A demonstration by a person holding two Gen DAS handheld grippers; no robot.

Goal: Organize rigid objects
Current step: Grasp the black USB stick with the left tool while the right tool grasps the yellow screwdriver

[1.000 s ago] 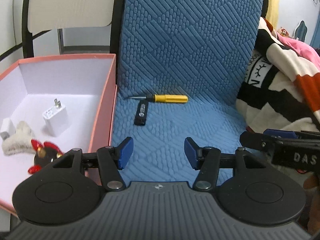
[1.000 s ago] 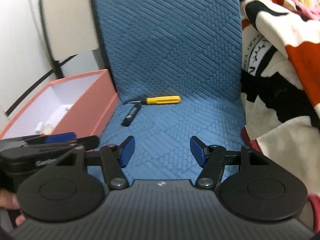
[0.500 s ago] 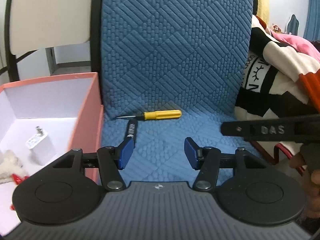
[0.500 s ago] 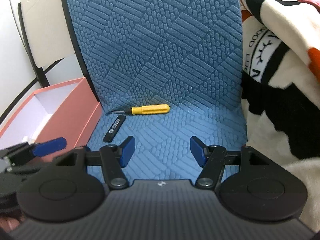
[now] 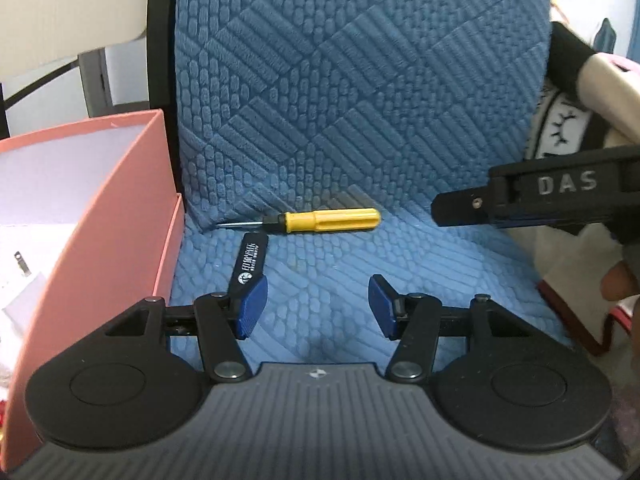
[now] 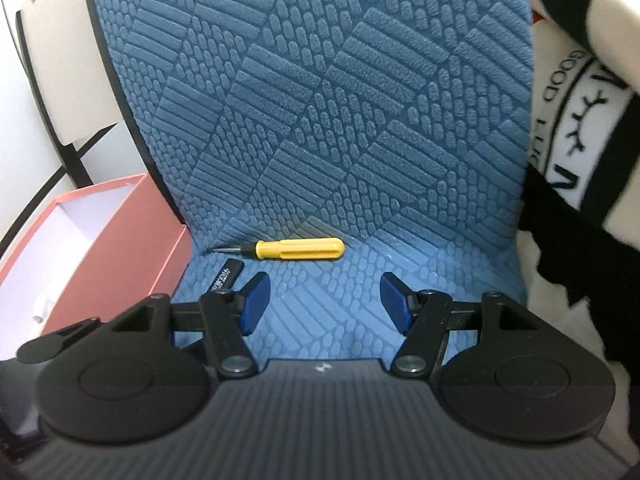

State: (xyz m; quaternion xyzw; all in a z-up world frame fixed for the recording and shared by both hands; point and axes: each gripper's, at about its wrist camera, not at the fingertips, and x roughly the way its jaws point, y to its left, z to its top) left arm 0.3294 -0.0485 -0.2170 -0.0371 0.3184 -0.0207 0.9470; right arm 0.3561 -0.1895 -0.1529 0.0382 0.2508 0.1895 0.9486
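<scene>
A yellow-handled screwdriver [image 5: 320,220] [image 6: 298,249] lies across the blue textured seat cushion [image 5: 340,264], tip pointing left. In front of it lies a flat black stick with white print [image 5: 250,266] [image 6: 226,276]. My left gripper [image 5: 314,308] is open just short of the black stick, whose near end sits by the left fingertip. My right gripper [image 6: 324,304] is open too, a little short of the screwdriver, with nothing between its fingers. The right gripper also shows at the right of the left wrist view, side-on.
A pink box [image 5: 108,216] [image 6: 120,236] with a white inside stands left of the cushion, holding a white plug charger [image 5: 20,292]. A black, white and orange blanket [image 6: 580,160] is heaped on the right. A chair back [image 6: 52,40] rises behind.
Both grippers have moved forward toward the screwdriver and the black stick, which now look larger and nearer. The box has slid left in both views. The jaws keep the same gap.
</scene>
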